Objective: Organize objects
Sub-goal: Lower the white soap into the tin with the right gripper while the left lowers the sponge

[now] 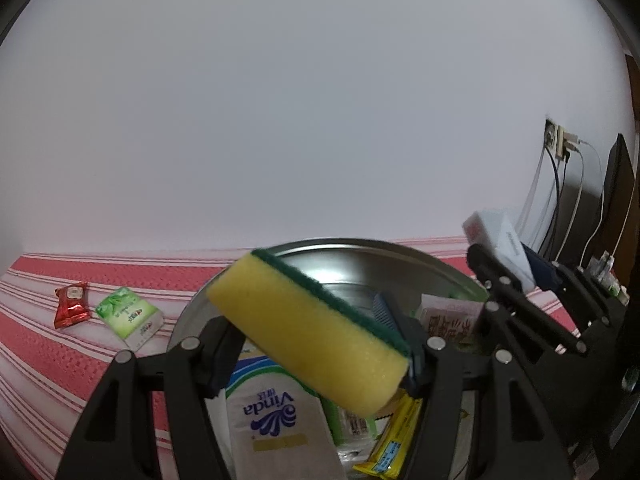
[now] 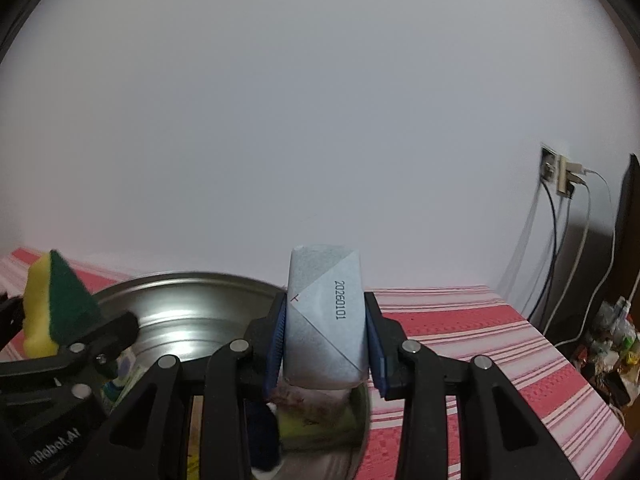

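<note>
Sponge (image 1: 308, 332), yellow with a green scouring face, is clamped across its width by the left gripper (image 1: 316, 350) and hangs tilted above the steel basin (image 1: 360, 256); the fingers are closed down to the sponge's thickness. White tissue packet (image 2: 326, 316), stamped with a date code, is held upright in the right gripper (image 2: 325, 344), blue pads pressing its two sides, above the basin's near right rim. Both loads sit over the basin, so it is judged to be the collection point. Already inside: a Vinda tissue pack (image 1: 276, 412), a yellow bar wrapper (image 1: 394, 444) and a pink printed packet (image 1: 448, 316). On the red striped cloth (image 2: 460, 320), well to the left of the basin, a red sachet (image 1: 71, 310) and a green wipes pack (image 1: 130, 316) lie just beside each other, not yet collected
</note>
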`<state>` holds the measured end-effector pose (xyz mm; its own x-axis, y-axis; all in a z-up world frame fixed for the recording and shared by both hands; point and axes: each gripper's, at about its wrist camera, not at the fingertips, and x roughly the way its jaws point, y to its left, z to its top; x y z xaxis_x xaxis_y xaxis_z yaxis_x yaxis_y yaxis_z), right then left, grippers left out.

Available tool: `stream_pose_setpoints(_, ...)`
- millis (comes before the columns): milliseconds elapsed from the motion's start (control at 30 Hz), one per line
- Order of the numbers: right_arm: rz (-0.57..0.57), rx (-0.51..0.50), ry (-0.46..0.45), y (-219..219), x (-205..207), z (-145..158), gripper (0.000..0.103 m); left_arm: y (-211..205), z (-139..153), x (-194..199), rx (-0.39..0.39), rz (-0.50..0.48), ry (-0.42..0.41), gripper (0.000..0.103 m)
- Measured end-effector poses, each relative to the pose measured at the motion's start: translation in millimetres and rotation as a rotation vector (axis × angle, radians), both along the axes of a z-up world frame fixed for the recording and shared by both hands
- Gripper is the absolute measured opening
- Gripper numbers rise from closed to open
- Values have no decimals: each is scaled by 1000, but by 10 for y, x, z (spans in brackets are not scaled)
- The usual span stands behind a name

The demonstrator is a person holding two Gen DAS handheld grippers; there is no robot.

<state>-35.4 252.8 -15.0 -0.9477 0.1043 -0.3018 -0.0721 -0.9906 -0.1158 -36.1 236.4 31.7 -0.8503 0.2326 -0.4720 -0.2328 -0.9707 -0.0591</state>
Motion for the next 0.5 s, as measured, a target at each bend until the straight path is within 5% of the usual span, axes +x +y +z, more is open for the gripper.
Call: stream_pose_setpoints(500,67,-32,-62,7,271,-102,39,31,-58,-77,-75,53,-60,68)
